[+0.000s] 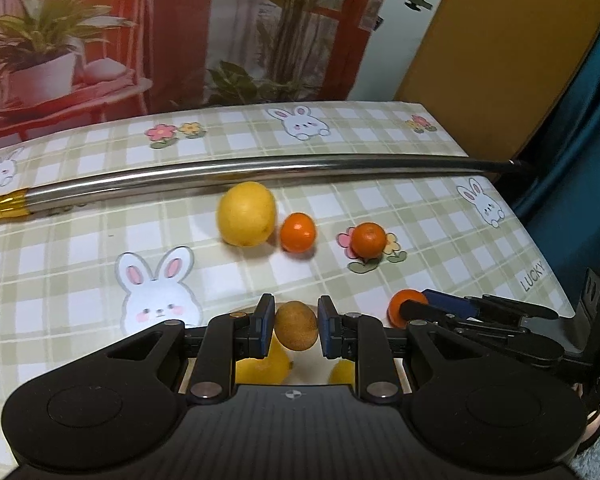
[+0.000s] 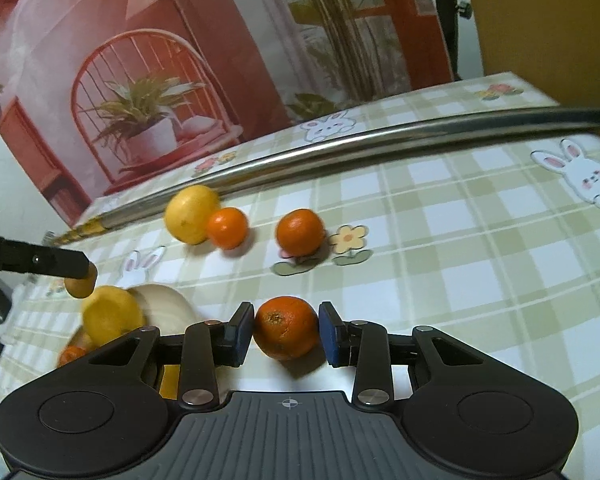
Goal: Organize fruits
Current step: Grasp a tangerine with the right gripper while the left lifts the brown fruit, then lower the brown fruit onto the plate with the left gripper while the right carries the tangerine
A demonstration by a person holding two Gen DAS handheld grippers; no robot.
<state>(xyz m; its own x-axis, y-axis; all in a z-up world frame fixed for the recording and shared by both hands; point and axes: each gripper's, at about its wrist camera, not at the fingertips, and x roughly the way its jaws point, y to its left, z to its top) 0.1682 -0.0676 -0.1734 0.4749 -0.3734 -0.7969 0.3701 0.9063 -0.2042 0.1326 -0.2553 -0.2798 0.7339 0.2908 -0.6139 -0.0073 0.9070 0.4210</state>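
Left gripper (image 1: 296, 330) clamps our kiwi (image 1: 296, 326), right gripper (image 2: 286, 334) grips a mandarin (image 2: 286, 328), bowl (image 2: 168, 304) lower left partly filled, three fruits left mid-frame.

Looks like a home room, staged a bit. Under my grippers: a table with a checked cloth (image 1: 380, 200) printed with cartoon rabbits and flowers. Loose fruit on it ahead of me: a yellow citrus (image 1: 246, 214) and small oranges (image 1: 298, 232). Past the far table edge hangs a printed backdrop (image 2: 160, 80) picturing a red chair and potted plants. A metal rod (image 1: 240, 178) lies across the cloth ahead. Far right: a plain yellow-brown panel (image 1: 500, 40) and a teal curtain (image 1: 588, 120).
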